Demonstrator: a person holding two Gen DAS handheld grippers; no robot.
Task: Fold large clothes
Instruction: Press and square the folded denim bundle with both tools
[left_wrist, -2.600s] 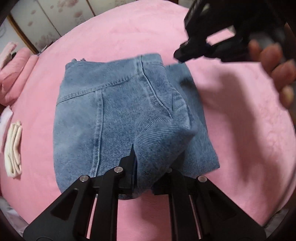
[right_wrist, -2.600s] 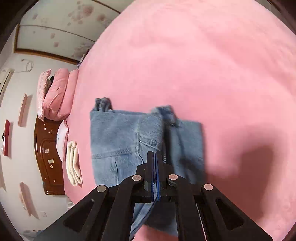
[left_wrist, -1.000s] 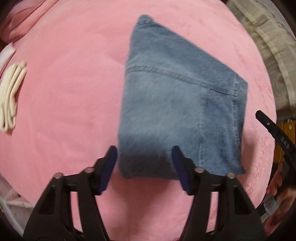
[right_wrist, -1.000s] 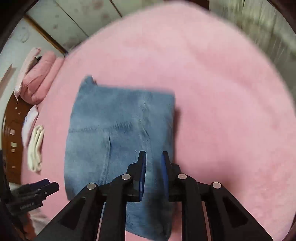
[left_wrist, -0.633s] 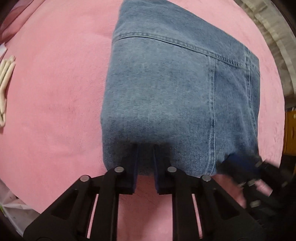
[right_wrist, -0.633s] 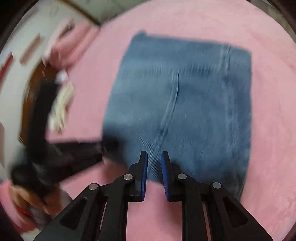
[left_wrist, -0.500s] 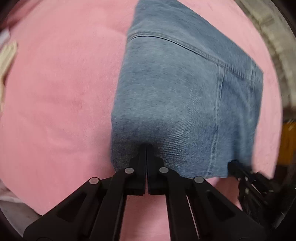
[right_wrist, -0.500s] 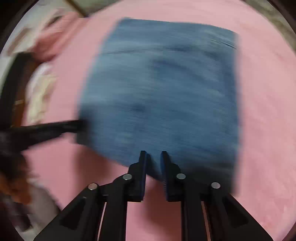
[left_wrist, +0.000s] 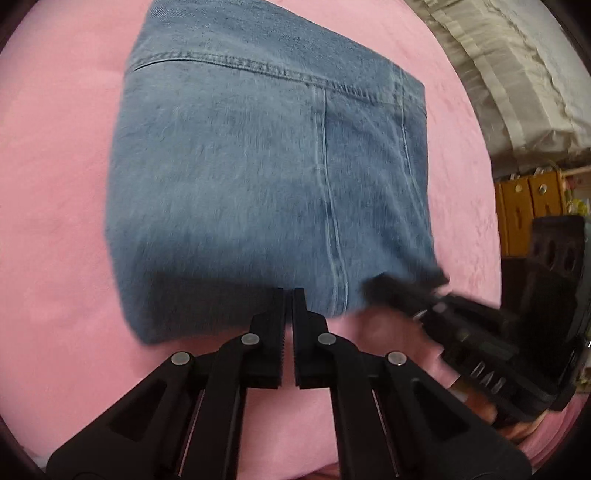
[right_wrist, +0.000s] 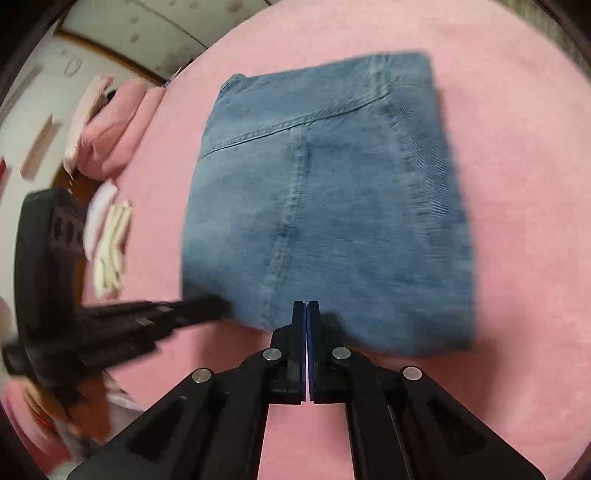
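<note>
Folded blue jeans (left_wrist: 258, 184) (right_wrist: 332, 203) lie flat on a pink bed cover (left_wrist: 55, 221) (right_wrist: 517, 184). My left gripper (left_wrist: 289, 291) points steeply down, its jaws shut, with the tips over the near edge of the denim left of the vertical seam. No fabric shows between its pads. My right gripper (right_wrist: 306, 304) is also shut, blue pads together, tips on the same near edge just right of the seam. Each gripper appears blurred in the other's view: the right gripper (left_wrist: 373, 286) at the jeans' near right corner, the left gripper (right_wrist: 218, 304) at the near left corner.
Pink pillows (right_wrist: 110, 136) and a cream folded cloth (right_wrist: 110, 251) lie at the left side of the bed. Beige bedding (left_wrist: 517, 74) and yellow furniture (left_wrist: 524, 214) stand beyond the right edge. Bare pink cover surrounds the jeans.
The left jaws went from wide open to shut and dropped onto the jeans' near edge. The right gripper swung across to the same edge and closed its small gap.
</note>
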